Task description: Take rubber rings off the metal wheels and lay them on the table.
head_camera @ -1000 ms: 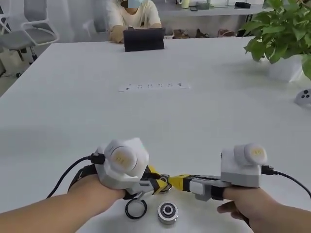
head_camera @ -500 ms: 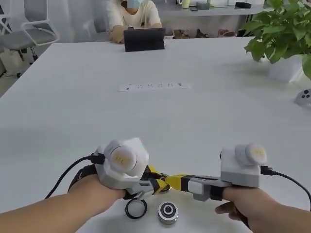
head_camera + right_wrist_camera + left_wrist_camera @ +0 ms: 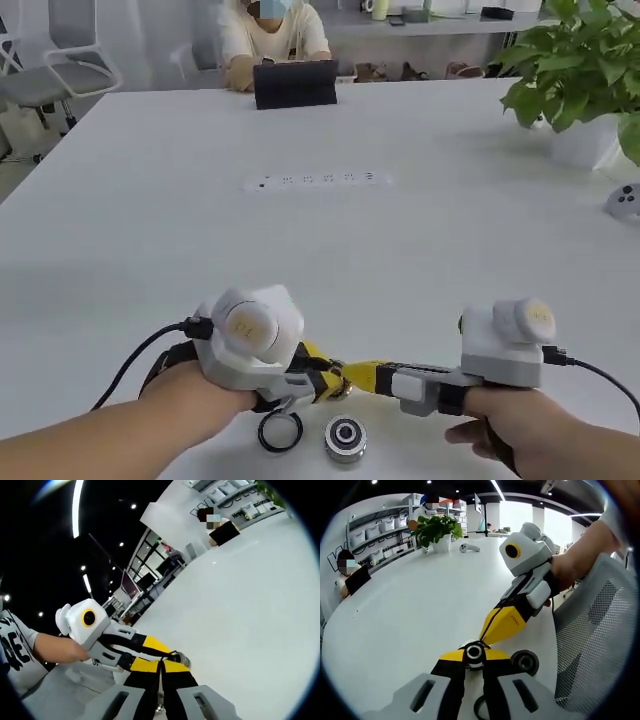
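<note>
the metal wheel [image 3: 473,652] i'm working on sits clamped between the jaws of the left gripper [image 3: 472,657], held just above the table [image 3: 300,250] at the 6 o'clock edge of my head view. the right gripper [image 3: 483,639] comes in from 3 o'clock with its yellow jaws drawn together to a point that touches the wheel's rim. i cannot tell whether anything is nipped between them. in the right gripper view a thin black line runs from those closed tips towards the wheel, too fine for me to name.

just below the grippers, one loose rubber ring [image 3: 280,431] lies flat on the table at about 7 o'clock from the held wheel. a second wheel [image 3: 345,437] lies flat just beside it on the 3 o'clock side, apart from it.

further out, a power strip [image 3: 318,179] lies at the table's centre. a person [image 3: 275,35] sits behind a laptop [image 3: 296,82] at 12 o'clock, and a potted plant [image 3: 580,70] stands at 2 o'clock with a white controller [image 3: 625,200] near it.
</note>
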{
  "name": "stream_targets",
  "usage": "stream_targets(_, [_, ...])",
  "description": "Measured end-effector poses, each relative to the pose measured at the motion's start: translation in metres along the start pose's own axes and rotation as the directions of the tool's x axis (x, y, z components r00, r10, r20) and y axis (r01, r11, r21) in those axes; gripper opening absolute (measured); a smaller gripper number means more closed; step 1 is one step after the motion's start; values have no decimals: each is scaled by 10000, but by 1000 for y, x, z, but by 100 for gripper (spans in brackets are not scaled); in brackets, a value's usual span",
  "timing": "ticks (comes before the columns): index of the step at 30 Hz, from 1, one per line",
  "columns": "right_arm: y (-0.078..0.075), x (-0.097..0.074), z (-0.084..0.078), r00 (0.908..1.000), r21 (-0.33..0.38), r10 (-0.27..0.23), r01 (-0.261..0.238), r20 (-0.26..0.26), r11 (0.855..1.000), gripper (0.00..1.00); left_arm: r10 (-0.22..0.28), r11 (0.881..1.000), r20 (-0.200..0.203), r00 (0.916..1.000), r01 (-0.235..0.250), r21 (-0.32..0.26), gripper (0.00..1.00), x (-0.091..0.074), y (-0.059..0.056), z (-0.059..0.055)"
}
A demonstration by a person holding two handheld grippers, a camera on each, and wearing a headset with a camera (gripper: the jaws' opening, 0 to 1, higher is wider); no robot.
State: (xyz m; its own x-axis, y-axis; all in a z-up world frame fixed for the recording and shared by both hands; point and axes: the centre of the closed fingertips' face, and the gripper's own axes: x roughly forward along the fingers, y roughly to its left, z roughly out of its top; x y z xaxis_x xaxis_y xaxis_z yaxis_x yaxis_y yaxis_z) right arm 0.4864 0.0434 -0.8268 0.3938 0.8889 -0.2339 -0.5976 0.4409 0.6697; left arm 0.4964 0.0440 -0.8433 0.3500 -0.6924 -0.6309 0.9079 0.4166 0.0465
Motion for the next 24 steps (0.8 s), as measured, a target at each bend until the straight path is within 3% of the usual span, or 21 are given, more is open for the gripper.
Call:
stream_targets(9, [-9,-2,-1,9988,-264,-469,465,-162,9986,0,19,10000,-53,10000,-19,24,8,-1,-1,0])
stream_targets(14, [-9,-2,-1,9986,-335,-485,478,-215,9983,0,-113,9999,-161,9998,112,-62,19,-4,0,-2])
stream_targets(17, [-9,-2,1,9986,-363,-489,482,-193,9982,0,-201,9998,-179,9996,201,5,21,-8,0,-1])
stream_targets(24, [-7,-1,2,9990,-421,-396,386,-225,9984,0,-206,9998,196,9996,207,-70,26,-20,2,7])
